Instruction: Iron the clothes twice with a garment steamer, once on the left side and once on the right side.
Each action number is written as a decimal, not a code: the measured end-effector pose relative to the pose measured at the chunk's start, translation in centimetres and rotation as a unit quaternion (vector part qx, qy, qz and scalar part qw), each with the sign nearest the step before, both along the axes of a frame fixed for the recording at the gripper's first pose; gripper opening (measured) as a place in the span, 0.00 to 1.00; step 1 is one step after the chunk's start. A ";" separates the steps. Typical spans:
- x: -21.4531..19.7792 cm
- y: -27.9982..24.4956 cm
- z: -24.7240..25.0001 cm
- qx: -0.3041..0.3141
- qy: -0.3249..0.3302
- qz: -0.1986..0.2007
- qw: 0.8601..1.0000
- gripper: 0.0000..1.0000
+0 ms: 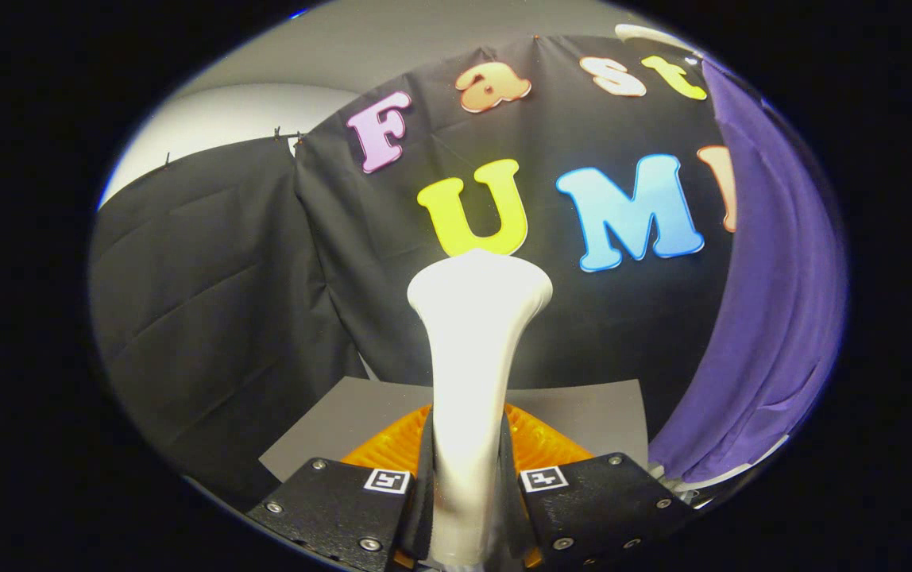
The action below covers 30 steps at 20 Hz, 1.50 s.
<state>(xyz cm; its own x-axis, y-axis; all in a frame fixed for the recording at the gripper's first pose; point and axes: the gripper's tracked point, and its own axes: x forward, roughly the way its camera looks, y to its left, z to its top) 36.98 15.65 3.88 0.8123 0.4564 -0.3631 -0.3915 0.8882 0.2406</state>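
claw (468, 485) closed on the white plastic garment steamer (476, 357), both my fingers pressing its handle; its flared head rises upright beyond them. purple cloth garment (774, 318) hangs ahead to my right, apart from the steamer.

The white plastic garment steamer (476, 357) stands up in the middle of the frame, its handle squeezed between the two fingers of the gripper (468, 485) at the bottom. Behind it, low in the frame, lies a flat grey board (591, 413). The purple cloth garment (774, 318) hangs at the right, beside the black booth wall (210, 302) that fills the back.
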 end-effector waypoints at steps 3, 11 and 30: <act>-3.8 -1.8 1.1 0.017 -0.036 -0.013 0.999 0.36; -10.0 -3.4 1.2 0.028 -0.077 -0.020 0.996 0.36; -17.8 -12.6 -0.5 0.027 -0.140 -0.090 0.986 0.36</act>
<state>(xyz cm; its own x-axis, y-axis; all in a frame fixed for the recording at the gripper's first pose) 19.14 3.05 3.38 0.9470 0.3077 -0.0920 -0.2859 0.9382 0.1953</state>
